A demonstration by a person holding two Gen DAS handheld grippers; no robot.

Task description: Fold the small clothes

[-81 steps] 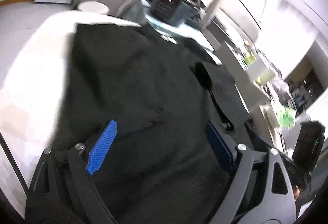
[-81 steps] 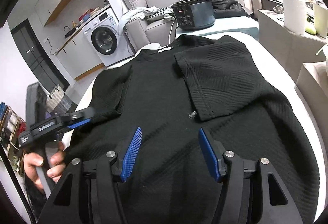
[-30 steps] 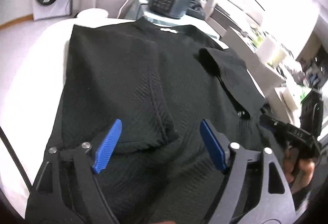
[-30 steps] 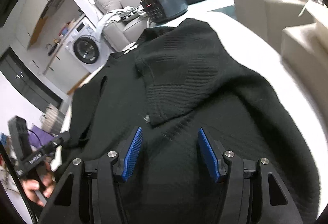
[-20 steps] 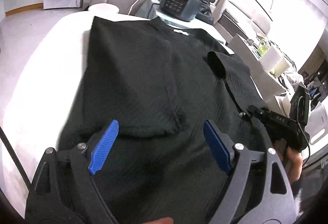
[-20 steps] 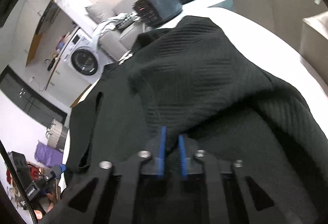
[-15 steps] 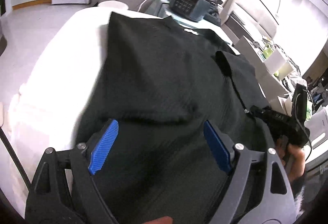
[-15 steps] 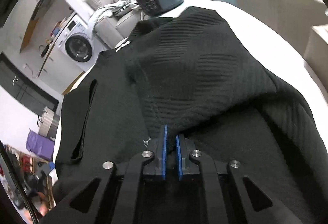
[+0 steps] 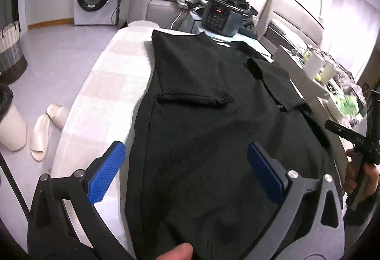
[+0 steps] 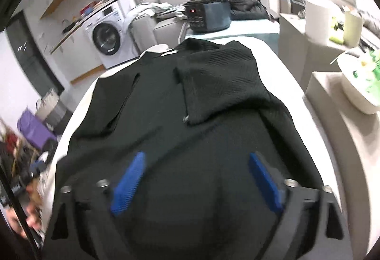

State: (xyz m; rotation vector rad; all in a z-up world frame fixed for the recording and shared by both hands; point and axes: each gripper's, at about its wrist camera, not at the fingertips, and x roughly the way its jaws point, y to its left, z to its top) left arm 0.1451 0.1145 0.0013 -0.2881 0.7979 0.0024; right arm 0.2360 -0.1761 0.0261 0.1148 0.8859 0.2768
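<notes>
The left gripper (image 9: 185,173) stands spread wide over the near part of the black shirt (image 9: 213,122); its jaws have just been opening further, and nothing is pinched between the blue pads (image 9: 105,174), which hang above the cloth and the table (image 9: 111,84). The right gripper (image 10: 197,184) is spread wide too, having just sprung apart from a closed pinch; its pads hover over the shirt (image 10: 190,117) with only flat fabric below them, nothing gripped. In the left view the right gripper (image 9: 349,135) shows at the shirt's right edge, held in a hand (image 9: 361,179).

The shirt lies flat on the table, its long axis running away from the grippers: collar at the far end, toward the cooker (image 9: 222,17), hem at the near end. Both sleeves are folded inward onto the body, the left sleeve (image 9: 190,74) lying across the chest with its cuff toward the hem, the right sleeve (image 10: 218,84) likewise.

Right of the shirt, off the table, a white bowl (image 10: 356,89) holds something green; too blurred to tell what.
</notes>
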